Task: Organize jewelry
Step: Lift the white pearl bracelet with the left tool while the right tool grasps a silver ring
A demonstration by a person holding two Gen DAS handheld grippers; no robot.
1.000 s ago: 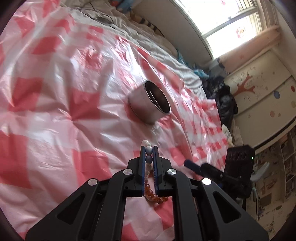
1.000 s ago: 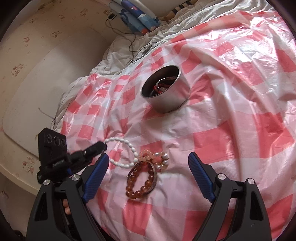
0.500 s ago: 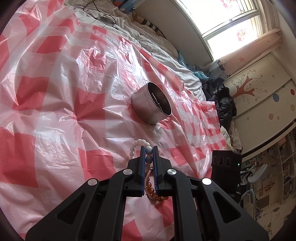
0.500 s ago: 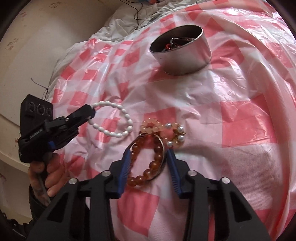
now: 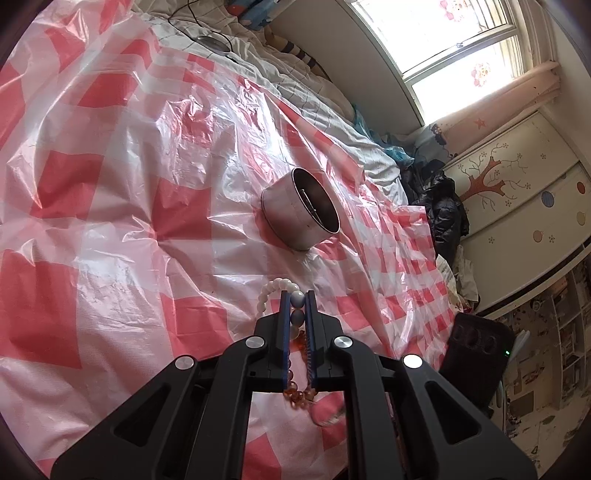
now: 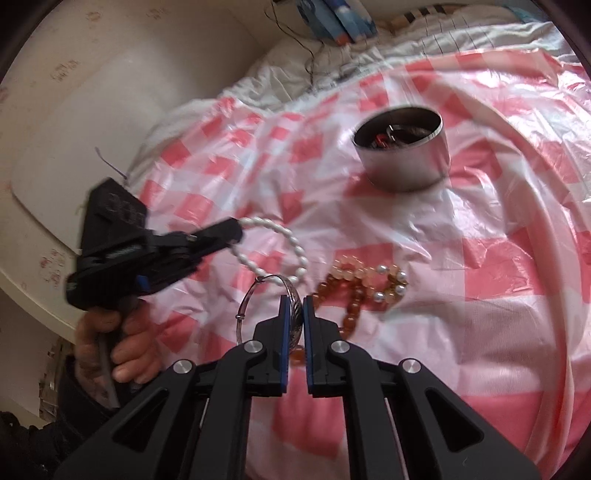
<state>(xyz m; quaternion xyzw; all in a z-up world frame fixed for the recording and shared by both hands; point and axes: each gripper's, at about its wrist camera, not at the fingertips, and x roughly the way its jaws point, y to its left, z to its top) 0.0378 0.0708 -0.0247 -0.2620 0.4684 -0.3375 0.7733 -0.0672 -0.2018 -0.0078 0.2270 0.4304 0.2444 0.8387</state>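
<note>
Over the bed, the left gripper fingers pinch the white bead bracelet; the right gripper fingers, just closing, pinch a silver bangle.

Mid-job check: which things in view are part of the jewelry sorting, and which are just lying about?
Job:
- white bead bracelet, in left gripper
- silver bangle, in right gripper
- amber bead bracelet
- pearl-and-peach bracelet
- metal tin

Lying about:
- cables
- blue package
- black clothes
</note>
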